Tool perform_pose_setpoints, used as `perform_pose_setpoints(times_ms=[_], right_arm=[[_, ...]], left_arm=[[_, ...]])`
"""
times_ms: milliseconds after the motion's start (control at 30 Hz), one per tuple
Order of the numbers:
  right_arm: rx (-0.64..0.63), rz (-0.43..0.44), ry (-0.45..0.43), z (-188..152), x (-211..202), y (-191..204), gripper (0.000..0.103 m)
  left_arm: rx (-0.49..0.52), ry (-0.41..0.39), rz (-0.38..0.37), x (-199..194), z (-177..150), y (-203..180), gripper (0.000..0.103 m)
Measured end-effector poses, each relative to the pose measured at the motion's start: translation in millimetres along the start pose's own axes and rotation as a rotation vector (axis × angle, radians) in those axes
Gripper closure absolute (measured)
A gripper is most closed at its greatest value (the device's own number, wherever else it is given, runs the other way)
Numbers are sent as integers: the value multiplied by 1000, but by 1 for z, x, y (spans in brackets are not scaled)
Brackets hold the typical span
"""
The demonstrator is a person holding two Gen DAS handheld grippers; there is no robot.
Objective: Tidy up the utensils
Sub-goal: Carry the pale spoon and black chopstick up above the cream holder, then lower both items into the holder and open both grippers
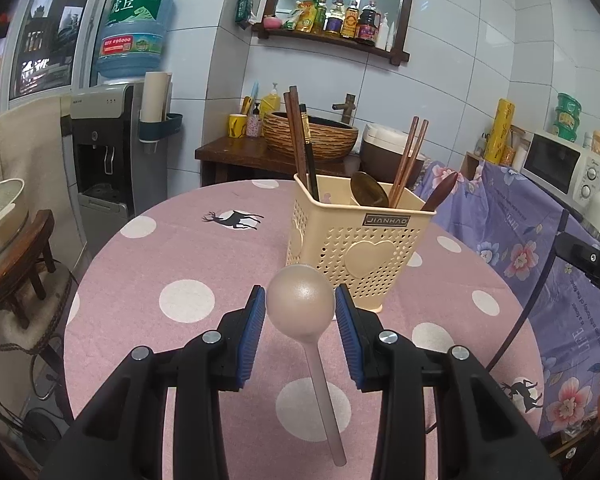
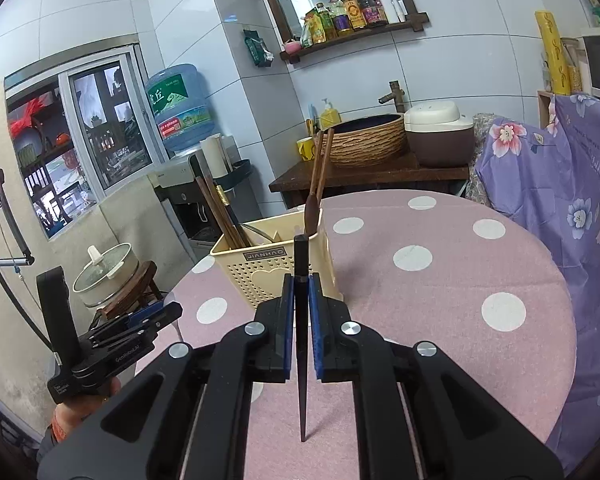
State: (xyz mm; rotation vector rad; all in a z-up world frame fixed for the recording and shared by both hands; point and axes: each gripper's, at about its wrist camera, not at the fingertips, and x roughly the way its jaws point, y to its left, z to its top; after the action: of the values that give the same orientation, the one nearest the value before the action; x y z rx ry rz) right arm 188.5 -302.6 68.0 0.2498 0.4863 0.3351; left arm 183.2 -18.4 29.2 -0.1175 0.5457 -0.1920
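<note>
Pink spoon (image 1: 300, 296) gripped by left tool (image 1: 300, 308); right tool (image 2: 299, 304) clamps black chopstick (image 2: 301, 320).

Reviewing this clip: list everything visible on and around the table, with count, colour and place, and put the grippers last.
Utensil holder: one, cream perforated plastic, on the table's far side.
Chopsticks in holder: several, brown and black, standing upright.
Spoons in holder: two, dark brown, bowls up.
Ladle spoon: one, pale pink, between the left gripper's pads.
Black chopstick: one, clamped in the right gripper, tip toward the camera.
Table: one, round, pink cloth with white dots.
Water dispenser: one, grey, blue bottle on top, left of the table.
Basin: one, woven brown, on the dark cabinet behind.
Left gripper: black, blue pads, around the ladle bowl.
Right gripper: black, blue pads, shut.
</note>
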Motion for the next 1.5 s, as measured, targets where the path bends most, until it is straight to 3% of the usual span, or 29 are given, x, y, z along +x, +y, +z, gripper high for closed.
perform_pose_setpoints(times_ms=[267, 400, 533, 700, 800, 933, 1200, 1500], right_arm=[[-9, 14, -1, 3, 1, 5, 95], [-36, 38, -24, 17, -4, 16, 95], [-80, 58, -82, 56, -7, 33, 95], [-114, 27, -217, 123, -4, 54, 95], [-114, -2, -265, 155, 8, 59, 95], [-119, -54, -263, 164, 39, 58, 95], [-123, -95, -165, 110, 96, 47, 95], [-142, -122, -126, 79, 116, 42, 95]], left_arm=[[6, -21, -19, 1, 8, -1, 67], [2, -49, -55, -3, 28, 0, 67], [9, -174, -51, -16, 78, -2, 67], [11, -336, -29, -19, 152, -15, 67], [67, -416, 43, -7, 172, -33, 67], [108, -381, 72, 22, 163, -45, 67], [149, -290, 106, 58, 114, -40, 67], [166, -200, 87, 85, 85, -39, 66]])
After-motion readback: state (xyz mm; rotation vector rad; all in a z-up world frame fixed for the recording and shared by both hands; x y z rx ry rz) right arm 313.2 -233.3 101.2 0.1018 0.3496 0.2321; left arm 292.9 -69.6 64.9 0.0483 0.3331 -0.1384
